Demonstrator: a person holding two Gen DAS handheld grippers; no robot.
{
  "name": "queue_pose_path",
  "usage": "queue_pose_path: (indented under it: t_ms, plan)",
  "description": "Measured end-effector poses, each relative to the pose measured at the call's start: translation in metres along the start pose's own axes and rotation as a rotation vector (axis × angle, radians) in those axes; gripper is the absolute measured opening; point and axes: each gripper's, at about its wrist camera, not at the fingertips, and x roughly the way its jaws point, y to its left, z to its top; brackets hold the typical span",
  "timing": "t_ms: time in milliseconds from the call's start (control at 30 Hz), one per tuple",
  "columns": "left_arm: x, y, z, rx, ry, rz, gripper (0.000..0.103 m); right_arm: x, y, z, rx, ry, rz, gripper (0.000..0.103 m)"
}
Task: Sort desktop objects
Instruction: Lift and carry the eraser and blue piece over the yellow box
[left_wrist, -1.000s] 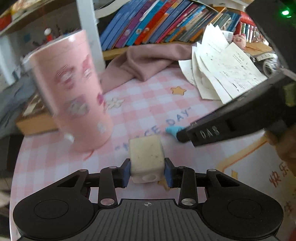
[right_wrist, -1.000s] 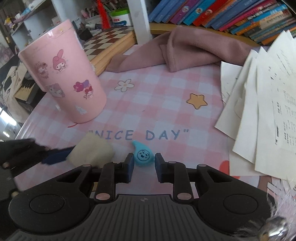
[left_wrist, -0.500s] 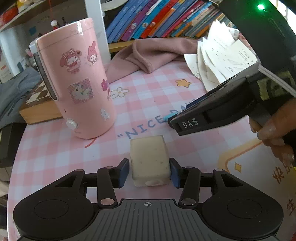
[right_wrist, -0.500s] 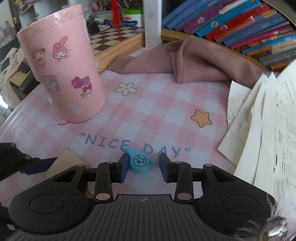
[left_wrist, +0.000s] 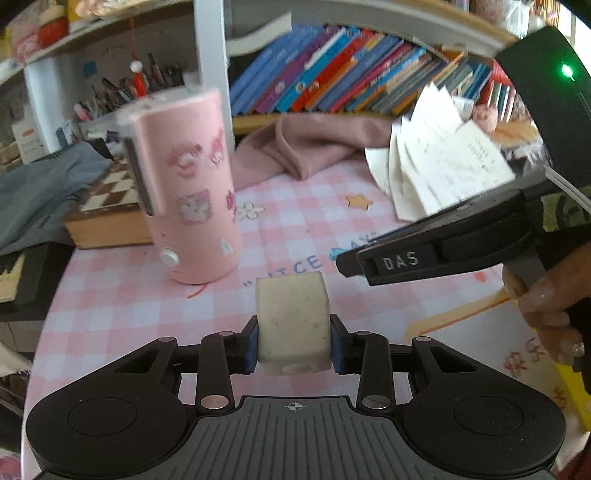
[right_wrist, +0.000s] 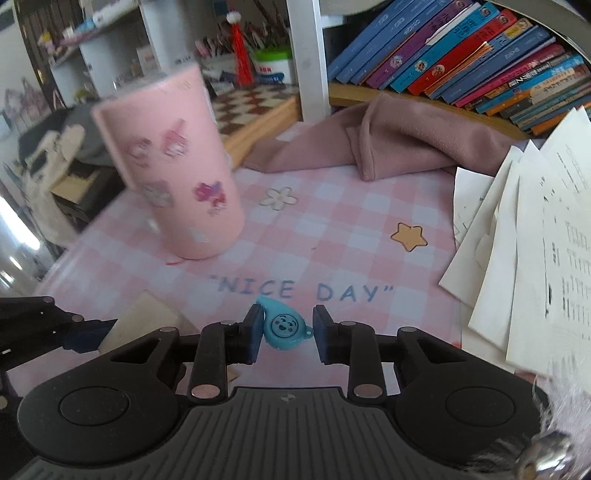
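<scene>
Holding cream eraser block (left_wrist: 293, 325) in our left gripper (left_wrist: 294, 343), jaws just closed in, both pads pressed on its sides, block raised off pink checked mat (left_wrist: 110, 306), near pink tumbler (left_wrist: 186, 199) and in front of it. Our right gripper (right_wrist: 286, 334): jaws just narrowed around blue smiley charm (right_wrist: 283, 326); left pad touches, right pad meets only its small loop. Charm sits below "NICE DAY" lettering (right_wrist: 301, 290), right of tumbler. Paper stack (right_wrist: 535, 240) well to right.
</scene>
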Motion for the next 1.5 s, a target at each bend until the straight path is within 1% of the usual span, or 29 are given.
queue_pose_path:
  t_ms: [200, 367, 500, 633, 767, 967, 1133, 1367, 1500]
  plan:
    - [-0.044, -0.004, -0.012, -0.025, -0.027, -0.027, 0.035, -0.051, 0.007, -0.015, 0.039, -0.059, 0.028, 0.027]
    - [-0.082, -0.012, -0.02, -0.009, -0.056, -0.067, 0.035, -0.1, 0.005, -0.037, 0.061, -0.098, 0.015, 0.027]
    - [-0.112, -0.023, -0.027, 0.015, -0.093, -0.099, 0.035, -0.135, 0.009, -0.061, 0.07, -0.111, -0.011, 0.027]
    - [-0.138, -0.035, -0.038, 0.032, -0.118, -0.127, 0.035, -0.162, 0.018, -0.086, 0.099, -0.12, -0.022, 0.027]
    - [-0.159, -0.041, -0.052, 0.021, -0.126, -0.154, 0.035, -0.186, 0.032, -0.112, 0.131, -0.142, -0.037, 0.027]
    - [-0.184, -0.051, -0.069, 0.065, -0.149, -0.186, 0.035, -0.221, 0.047, -0.147, 0.175, -0.187, -0.082, 0.027]
    - [-0.197, -0.064, -0.081, 0.092, -0.156, -0.235, 0.034, -0.239, 0.056, -0.176, 0.241, -0.201, -0.113, 0.027]
    - [-0.204, -0.084, -0.089, 0.139, -0.153, -0.321, 0.034, -0.267, 0.056, -0.203, 0.292, -0.219, -0.185, 0.027]
    - [-0.197, -0.102, -0.092, 0.171, -0.127, -0.378, 0.034, -0.284, 0.054, -0.222, 0.32, -0.22, -0.258, 0.027]
